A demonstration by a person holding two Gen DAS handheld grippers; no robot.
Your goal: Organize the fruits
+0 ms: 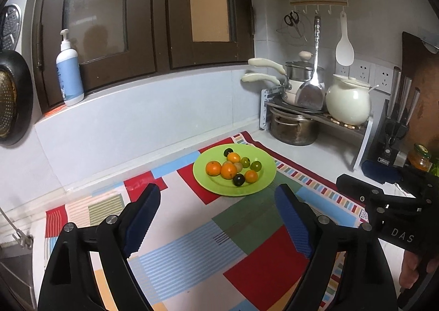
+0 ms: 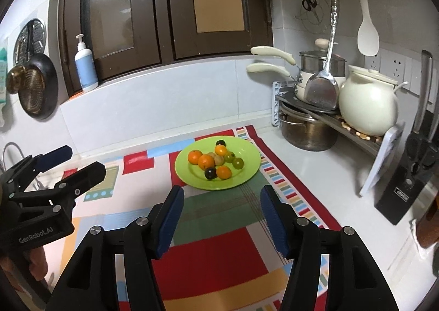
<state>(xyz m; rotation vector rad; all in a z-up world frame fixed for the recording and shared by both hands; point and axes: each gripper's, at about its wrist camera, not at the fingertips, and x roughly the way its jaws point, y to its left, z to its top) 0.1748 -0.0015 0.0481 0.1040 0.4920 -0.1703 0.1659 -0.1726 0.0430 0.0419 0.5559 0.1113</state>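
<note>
A round lime-green plate [image 1: 263, 187] sits on a patchwork mat of red, blue, green and cream blocks [image 1: 258, 269], toward the far side of the white counter. All the fruit in view lies heaped at the plate's centre: 4 orange citrus fruits [image 1: 213, 168], 2 small dark, near-black round fruits [image 1: 239, 179], 2 greenish round fruits [image 1: 256, 165] and 2 or so small tan ones [image 1: 237, 166], most of them touching. No fruit shows loose on the mat or counter.

The left gripper [image 1: 216, 197] hovers near the viewer over the mat, its blue-padded fingers [image 1: 142, 220] spread wide and holding nothing. The right gripper [image 2: 222, 195] hangs just to the right of it, likewise released and empty.

This fits 2 readings: a mixed heap waiting to be sorted, or fruit gathered onto 1 plate as the task wants. The pictures do not settle which.

If any fruit is to be handled, I judge the outer ones the safest to take, such as the near dark fruit or the orange at the left edge, since the jaws can straddle them without nudging neighbours. Round fruit rolls, so the pads should close across the widest part, gently, and the lift should go straight up. The shallow rim gives little hold against a fruit knocked sideways.
</note>
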